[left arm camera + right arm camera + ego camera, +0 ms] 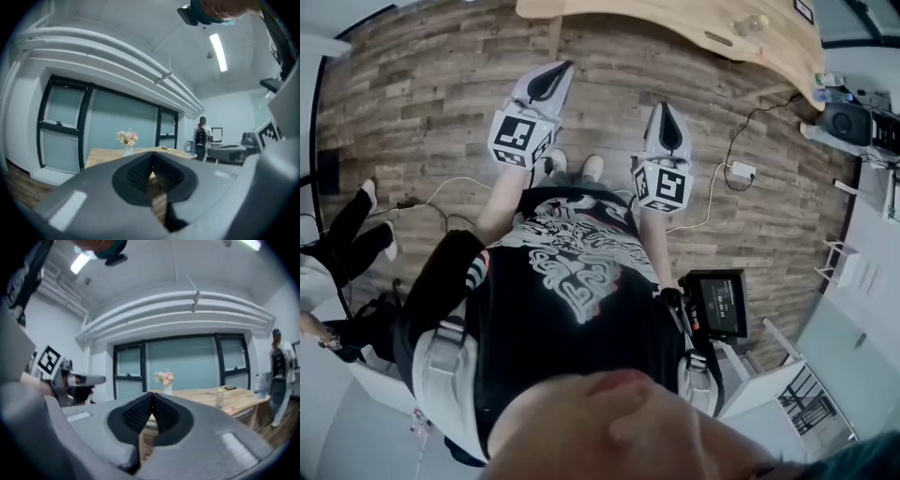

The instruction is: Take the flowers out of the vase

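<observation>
Head view. A: any writing that reads?
B: Only the black-and-white square markers on the cubes [523, 138] of the left gripper [563, 66] and right gripper [666, 105]. The white pattern on the black shirt [572, 281] forms no words I can make out. The small screen [717, 305] at 4 o'clock is too blurred to read.
A: Jaws?
B: Left gripper view: ribbed pads [140, 171] meet at the tip with nothing between them. Right gripper view: the same, closed and empty. Both are held level.
A: Task item?
B: Flowers [164, 377]: a small bunch of pale pink and cream blooms, upright in a white vase [167, 388] on a wooden table [201, 397]. In the right gripper view they sit at 1 o'clock above the jaw tips, in the left gripper view at 11 o'clock. They are well apart from both grippers.
A: Edges, room to move?
B: The vase stands toward the table's left end. A clear bottle [219, 398] is at 3 o'clock of it, with a dark flat object [229, 388] beyond; neither is near the vase. Plank floor [422, 112] lies between the grippers and the table edge at 12 o'clock. A person [280, 366] stands past the table's right end.
</observation>
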Demonstrator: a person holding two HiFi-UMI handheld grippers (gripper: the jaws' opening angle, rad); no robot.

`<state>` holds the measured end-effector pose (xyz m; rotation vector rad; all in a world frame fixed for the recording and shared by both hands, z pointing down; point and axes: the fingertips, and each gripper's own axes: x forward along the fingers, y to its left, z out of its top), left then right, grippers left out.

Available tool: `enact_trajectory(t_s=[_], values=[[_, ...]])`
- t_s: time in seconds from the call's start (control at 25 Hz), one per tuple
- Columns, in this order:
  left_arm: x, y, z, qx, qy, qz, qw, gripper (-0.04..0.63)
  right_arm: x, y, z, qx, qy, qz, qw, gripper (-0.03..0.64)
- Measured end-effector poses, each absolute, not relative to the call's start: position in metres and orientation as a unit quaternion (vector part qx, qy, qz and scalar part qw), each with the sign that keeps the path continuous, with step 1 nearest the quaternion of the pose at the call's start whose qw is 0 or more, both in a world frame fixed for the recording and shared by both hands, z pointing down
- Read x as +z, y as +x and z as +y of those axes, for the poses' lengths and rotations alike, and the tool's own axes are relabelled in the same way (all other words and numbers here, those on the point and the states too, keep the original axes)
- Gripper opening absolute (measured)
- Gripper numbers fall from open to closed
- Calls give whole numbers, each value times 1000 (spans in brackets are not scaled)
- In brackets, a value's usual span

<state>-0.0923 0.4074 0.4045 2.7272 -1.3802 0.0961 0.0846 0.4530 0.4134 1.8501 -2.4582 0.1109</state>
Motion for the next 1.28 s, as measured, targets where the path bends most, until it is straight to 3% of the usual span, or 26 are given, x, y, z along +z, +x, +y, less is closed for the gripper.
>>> enact_trajectory(t_s=[0.12, 0.36, 0.84, 1.28], values=[[406, -91, 405, 23, 884, -464, 53, -11, 415, 86, 453, 71, 562, -824, -12, -2], [402, -78, 395, 24, 877, -478, 41, -11, 429, 102, 441, 73, 560, -825, 38, -2], [412, -47, 349, 47, 876, -479, 30, -11, 430, 127, 397, 65, 538, -840, 28, -2], [439, -40, 204, 46, 884, -463, 40, -11, 451, 135, 260, 62, 545, -835, 50, -2]])
